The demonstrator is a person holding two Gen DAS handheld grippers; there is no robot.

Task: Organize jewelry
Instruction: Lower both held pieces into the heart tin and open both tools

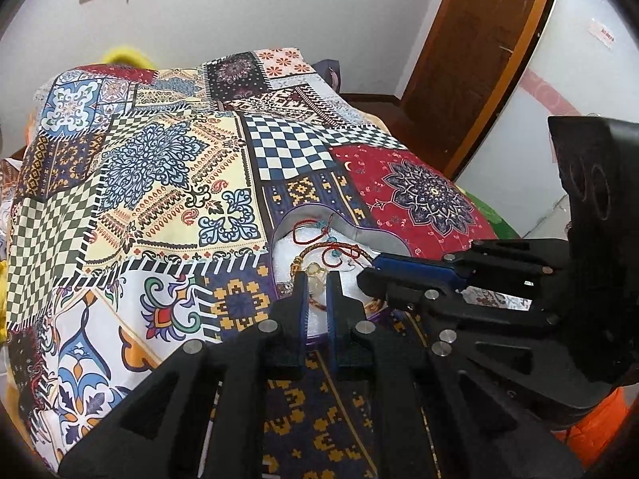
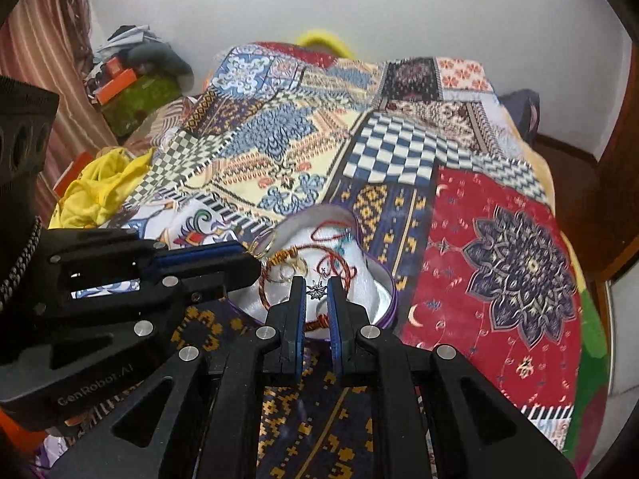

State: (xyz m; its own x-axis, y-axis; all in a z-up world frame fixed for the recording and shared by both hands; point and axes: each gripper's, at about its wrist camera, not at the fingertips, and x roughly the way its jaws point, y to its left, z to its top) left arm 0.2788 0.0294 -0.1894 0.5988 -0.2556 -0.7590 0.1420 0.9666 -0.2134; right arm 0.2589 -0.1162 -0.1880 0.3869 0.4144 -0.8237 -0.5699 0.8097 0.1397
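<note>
A heart-shaped tin with a purple rim [image 1: 307, 215] [image 2: 389, 279] and white lining sits on the patchwork bedspread. It holds red cord bracelets [image 1: 315, 229] [image 2: 339, 235], a gold-and-red braided bangle [image 1: 319, 249] [image 2: 265, 295], thin gold rings [image 2: 295, 267] and a silver star pendant [image 2: 316, 290]. My left gripper [image 1: 316, 275] hovers over the tin's near part, fingers narrowly apart around clear beads [image 1: 315, 273], no grip visible. My right gripper [image 2: 316, 283] is narrowly open around the star pendant. In the right wrist view the left gripper's tips [image 2: 255, 257] touch a gold ring.
The patchwork bedspread [image 1: 167, 167] [image 2: 499, 259] covers the bed. Yellow cloth [image 2: 100, 187] and a cluttered pile with orange boxes [image 2: 127, 80] lie at the left. A wooden door [image 1: 479, 40] and a white appliance [image 1: 559, 119] stand at the right.
</note>
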